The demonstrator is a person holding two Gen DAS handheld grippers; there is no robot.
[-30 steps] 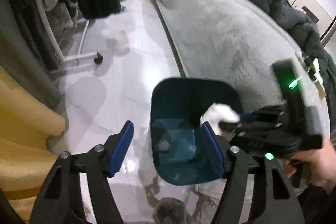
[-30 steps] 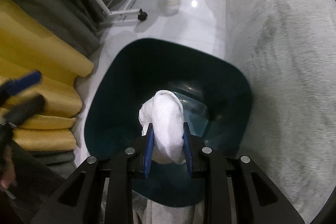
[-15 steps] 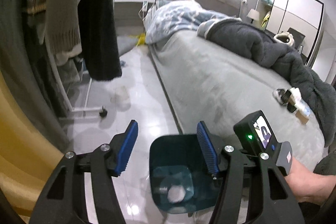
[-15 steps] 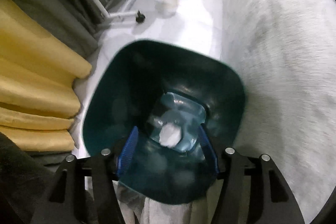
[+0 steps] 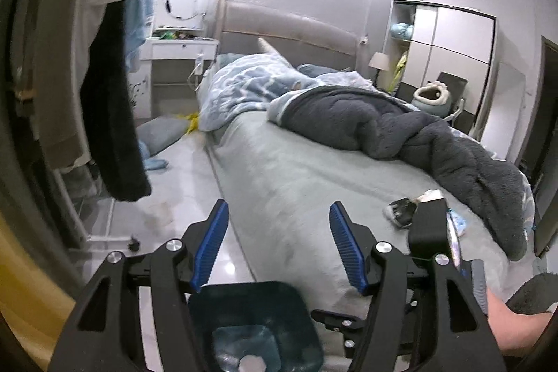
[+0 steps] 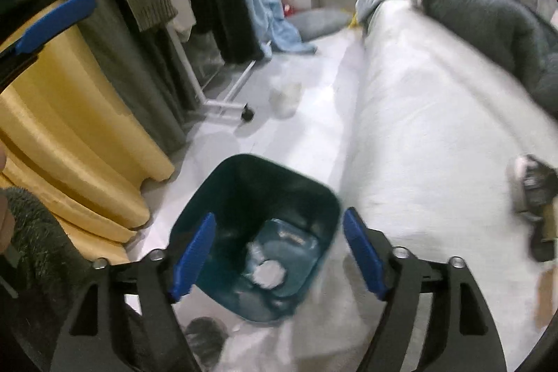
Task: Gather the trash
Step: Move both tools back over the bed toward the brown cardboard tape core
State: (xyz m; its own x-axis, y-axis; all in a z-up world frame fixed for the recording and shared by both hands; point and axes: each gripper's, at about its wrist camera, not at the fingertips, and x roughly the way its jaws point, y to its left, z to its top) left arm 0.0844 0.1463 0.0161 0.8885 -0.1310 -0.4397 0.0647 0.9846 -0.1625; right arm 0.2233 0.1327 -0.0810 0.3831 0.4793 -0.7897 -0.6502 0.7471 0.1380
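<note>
A dark teal bin (image 6: 226, 194) stands on the floor beside the bed. A white crumpled wad (image 6: 268, 274) lies on its bottom, also seen from the left wrist (image 5: 250, 365). My right gripper (image 6: 279, 213) hangs above the bin, its jaws opening with nothing between them. My left gripper (image 5: 278, 208) points over the bed's edge with the bin (image 5: 251, 298) below it; its jaws open a little and hold nothing. A dark crumpled wrapper (image 5: 401, 213) and a few scraps lie on the bed sheet, at the right in the right wrist view (image 6: 533, 187).
A bed (image 5: 300, 169) with a dark grey blanket (image 5: 436, 142) fills the right side. A clothes rack (image 6: 226, 100) with hanging garments and a yellow curtain (image 6: 69, 135) line the left. A clear cup (image 6: 284, 96) stands on the white floor.
My right gripper opened and the white wad dropped into the bin. Both grippers rose and tilted up; the left view swung from the bin to the bed.
</note>
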